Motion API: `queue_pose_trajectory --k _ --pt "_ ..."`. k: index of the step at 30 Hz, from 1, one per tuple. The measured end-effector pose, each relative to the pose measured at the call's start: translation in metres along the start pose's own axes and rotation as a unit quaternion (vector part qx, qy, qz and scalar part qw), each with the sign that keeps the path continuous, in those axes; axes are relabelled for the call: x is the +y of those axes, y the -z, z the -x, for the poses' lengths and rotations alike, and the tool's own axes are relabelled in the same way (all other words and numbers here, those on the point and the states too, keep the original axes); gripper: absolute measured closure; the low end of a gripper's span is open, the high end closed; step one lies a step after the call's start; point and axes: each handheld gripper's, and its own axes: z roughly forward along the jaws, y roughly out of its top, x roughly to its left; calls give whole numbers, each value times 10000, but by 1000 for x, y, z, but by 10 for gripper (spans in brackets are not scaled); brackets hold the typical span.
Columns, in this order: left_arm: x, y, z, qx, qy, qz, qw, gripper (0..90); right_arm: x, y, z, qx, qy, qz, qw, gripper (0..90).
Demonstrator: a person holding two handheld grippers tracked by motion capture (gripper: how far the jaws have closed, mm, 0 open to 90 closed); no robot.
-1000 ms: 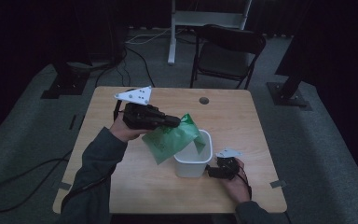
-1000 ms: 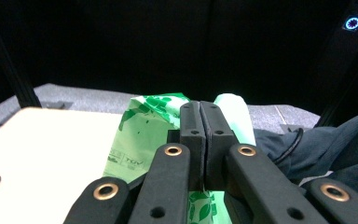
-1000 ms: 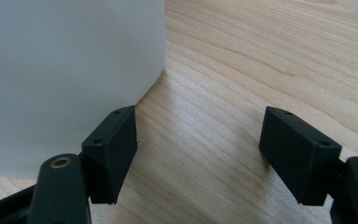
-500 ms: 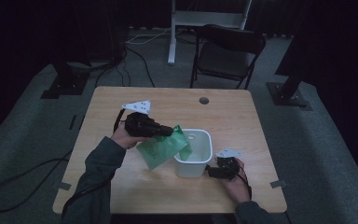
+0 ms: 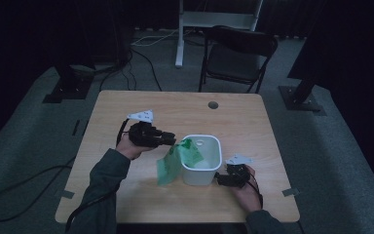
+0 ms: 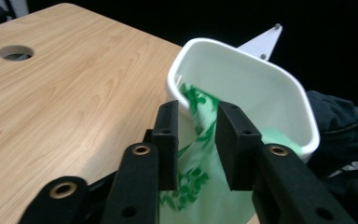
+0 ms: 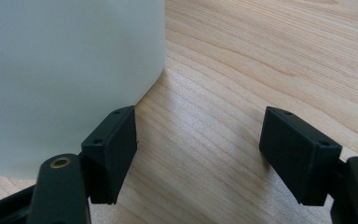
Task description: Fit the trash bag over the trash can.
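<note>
A white plastic bin (image 5: 200, 177) stands on the wooden table (image 5: 253, 122), right of centre. A green printed bag (image 5: 174, 162) is draped over the bin's left rim and hangs down its outer side. My left gripper (image 5: 173, 141) is just left of that rim. In the left gripper view its jaws (image 6: 198, 140) have just been opening; the bag (image 6: 201, 109) lies loosely between them in front of the bin (image 6: 242, 79). My right gripper (image 5: 219, 179) rests low at the bin's front right corner. It is open (image 7: 200, 140), and its left jaw is beside the bin wall (image 7: 65, 70).
A round cable hole (image 5: 213, 105) is in the table's far side. A black folding chair (image 5: 238, 53) stands beyond the table, with a white stand (image 5: 180, 34) and floor cables (image 5: 141, 46) behind it. Bare wood lies left of and beyond the bin.
My left gripper came down to the bin's left rim with the green bag. The bag now hangs over the rim, lower than before. The right gripper has stayed put.
</note>
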Motion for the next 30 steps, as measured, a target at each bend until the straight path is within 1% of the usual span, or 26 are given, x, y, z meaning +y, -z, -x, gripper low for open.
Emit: queue_pose_trajectory --k 2,3,4,6,7,9,10,11,12,13,14,15,16,18,19,20,21,23,25,26,27,30 --pt "-5 2 0 102 34 29 9999 671 0 0 0 0 2 1 10000 270" --pt "-5 2 0 102 34 29 9999 654 0 0 0 0 2 1 10000 270" --pt "-11 5 2 306 61 99 9995 632 0 0 0 -1 5 1 10000 270" --pt "-11 5 2 306 61 99 9995 616 0 0 0 -1 3 0 10000 270" --pt "-22 9 8 648 -26 173 9977 590 0 0 0 1 1 0 10000 270" --pt "-33 12 14 882 -65 176 9959 585 0 0 0 0 -5 1 10000 270" --pt "-36 12 16 935 -58 191 9954 579 0 0 0 -3 -5 1 10000 270" --pt "-36 12 16 935 -58 191 9954 574 0 0 0 -3 -5 1 10000 270" --pt "-46 14 20 1102 -63 204 9937 574 0 0 0 -1 2 1 10000 270" --pt "-51 14 21 1151 -30 225 9931 573 0 0 0 -2 -3 -1 10000 270" --pt "-51 14 21 1151 -30 225 9931 568 0 0 0 -2 -3 -1 10000 270" --pt "-61 15 25 1296 1 284 9912 567 0 0 0 -1 -9 -1 10000 270" --pt "-67 15 27 1331 18 338 9905 567 0 0 0 -1 -6 0 10000 270" --pt "-67 15 27 1331 18 338 9905 566 0 0 0 -3 -10 1 10000 270" --pt "-80 13 32 1413 50 306 9895 566 0 0 0 -3 -10 1 10000 270" --pt "-85 12 34 1459 47 248 9890 556 0 0 0 -2 -7 2 10000 270" --pt "-89 11 36 1494 59 246 9885 555 0 0 0 -2 -9 0 10000 270" --pt "-97 8 41 1497 85 252 9884 554 0 0 0 -3 -13 1 10000 270" --pt "-103 5 46 1565 13 152 9876 542 0 0 0 -2 -12 0 10000 270" --pt "-109 1 50 1541 44 119 9880 532 0 0 0 -2 -9 -1 10000 270" --pt "-109 1 50 1541 44 119 9880 520 0 0 0 -2 -9 -1 10000 270" --pt "-117 -1 54 1533 89 176 9880 517 0 0 0 -2 -2 0 10000 270"
